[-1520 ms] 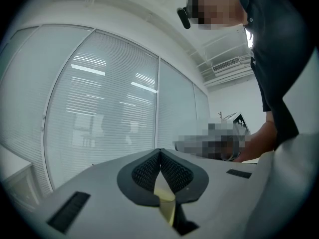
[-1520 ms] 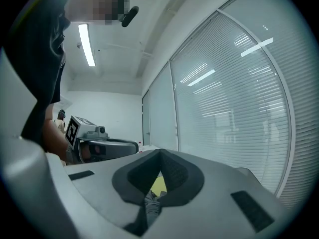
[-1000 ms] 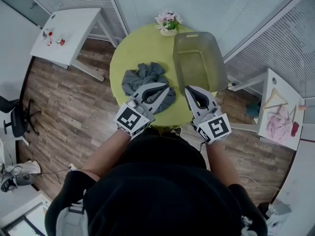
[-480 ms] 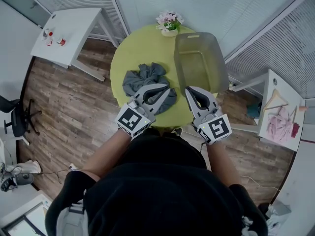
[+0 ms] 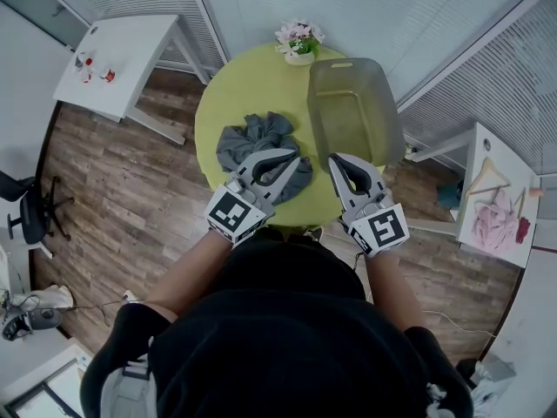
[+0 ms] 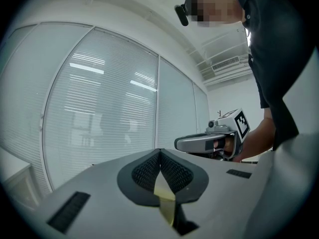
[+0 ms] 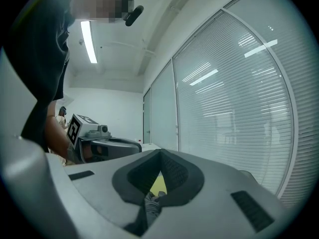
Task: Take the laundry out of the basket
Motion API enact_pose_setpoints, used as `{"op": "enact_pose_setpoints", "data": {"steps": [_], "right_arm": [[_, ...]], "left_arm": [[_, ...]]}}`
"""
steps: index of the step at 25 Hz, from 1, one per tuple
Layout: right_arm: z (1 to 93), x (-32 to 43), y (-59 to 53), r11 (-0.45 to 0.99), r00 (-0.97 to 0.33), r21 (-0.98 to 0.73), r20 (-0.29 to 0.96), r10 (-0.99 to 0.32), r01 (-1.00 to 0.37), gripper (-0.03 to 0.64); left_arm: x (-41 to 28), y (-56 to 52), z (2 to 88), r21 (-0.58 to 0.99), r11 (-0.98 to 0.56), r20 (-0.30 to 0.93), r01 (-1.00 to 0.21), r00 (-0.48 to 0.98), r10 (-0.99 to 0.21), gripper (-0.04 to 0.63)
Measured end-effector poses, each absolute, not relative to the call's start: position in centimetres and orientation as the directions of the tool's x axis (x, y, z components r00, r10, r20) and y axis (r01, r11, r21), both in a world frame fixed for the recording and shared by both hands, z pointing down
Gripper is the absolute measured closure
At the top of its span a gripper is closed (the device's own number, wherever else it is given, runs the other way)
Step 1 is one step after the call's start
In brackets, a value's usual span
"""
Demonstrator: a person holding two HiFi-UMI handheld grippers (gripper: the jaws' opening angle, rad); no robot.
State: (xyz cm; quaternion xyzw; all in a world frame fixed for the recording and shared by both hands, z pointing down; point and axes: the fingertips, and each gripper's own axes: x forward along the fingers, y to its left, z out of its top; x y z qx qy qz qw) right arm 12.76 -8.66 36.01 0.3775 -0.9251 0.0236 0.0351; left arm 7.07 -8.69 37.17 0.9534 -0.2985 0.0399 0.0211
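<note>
Nothing had shifted over the last second: I held the left gripper (image 5: 294, 158) and right gripper (image 5: 336, 158) level, both jaws closed on nothing. The grey laundry (image 5: 251, 138) lay on the bench (image 5: 237, 90), left of the basket (image 5: 384, 104), which looked empty, so I judged the job done. The left gripper covered the laundry's near edge.

Head view steeply down over round table (image 5: 252, 94); gripper views level, low, facing window blinds (image 6: 99, 108).
</note>
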Motion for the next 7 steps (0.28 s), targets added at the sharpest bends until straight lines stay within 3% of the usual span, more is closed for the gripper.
{"op": "enact_pose_setpoints", "data": {"steps": [7], "right_arm": [[36.18, 13.15, -8.96, 0.709, -0.708, -0.02, 0.086, -0.701, -0.705, 0.594]], "left_arm": [[7.06, -9.09, 37.36, 0.019, -0.818, 0.09, -0.574, 0.816, -0.571, 0.586]]}}
